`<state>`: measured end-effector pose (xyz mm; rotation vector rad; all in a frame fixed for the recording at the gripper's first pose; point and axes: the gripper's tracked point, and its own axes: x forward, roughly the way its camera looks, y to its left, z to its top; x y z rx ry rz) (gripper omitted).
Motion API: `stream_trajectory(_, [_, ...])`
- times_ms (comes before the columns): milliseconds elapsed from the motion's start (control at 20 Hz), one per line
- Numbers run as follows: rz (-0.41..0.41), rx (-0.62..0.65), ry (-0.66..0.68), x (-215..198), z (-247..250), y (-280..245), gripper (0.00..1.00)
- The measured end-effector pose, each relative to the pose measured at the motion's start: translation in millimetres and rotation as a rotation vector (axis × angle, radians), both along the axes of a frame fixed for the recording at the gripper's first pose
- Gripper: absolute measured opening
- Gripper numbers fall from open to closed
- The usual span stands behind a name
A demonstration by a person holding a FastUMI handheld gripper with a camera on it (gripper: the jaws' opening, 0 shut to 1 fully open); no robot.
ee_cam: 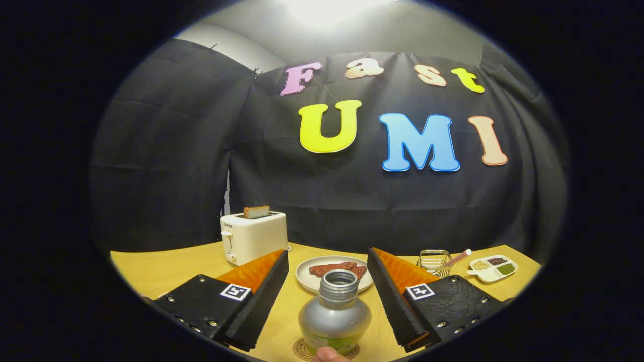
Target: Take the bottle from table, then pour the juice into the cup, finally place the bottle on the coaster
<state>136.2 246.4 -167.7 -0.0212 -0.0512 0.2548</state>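
1. Your gripper (328, 296): the 2 fingers stand wide apart, and neither touches anything.
2. Bottle (335, 315): a silver bottle, cap off and mouth open, upright between your fingers with a clear gap on each side. Its lower part is cut off from sight, where a green band just shows.
3. Coaster (307, 349): a round patterned disc under the bottle; you see its rim alone, the rest being covered by the bottle.
4. Fingertip (329, 355): a person's fingertip shows in front of the bottle's base; you cannot tell whether it touches.
5. Table (166, 271): yellow wooden top bearing everything listed.
6. Plate (306, 275): pale, just beyond the bottle, holding reddish-brown slices of food; the bottle's neck hides its near rim.
7. Wire rack (433, 260): behind your right finger, partly hidden by it, with a pink-striped stick leaning out.
8. Divided dish (492, 268): white, beside the rack, with 3 sorts of grain.
9. Toaster (254, 237): cream, far left of the plate, 1 slice of bread standing up from its slot.
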Motion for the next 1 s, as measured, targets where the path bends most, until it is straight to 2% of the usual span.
stream_trajectory(200, [-0.047, -0.015, -0.080, -30, 89, -25, 0.96])
stream_trajectory(300, [-0.070, -0.038, -0.084, -42, 128, -41, 0.96])
stream_trajectory(500, [-0.157, -0.003, -0.097, -66, 198, -89, 0.96])
stream_trajectory(800, [-0.212, 0.043, -0.096, -99, 229, -153, 0.96])
stream_trajectory(1000, [-0.246, 0.028, -0.117, -110, 203, -203, 0.95])
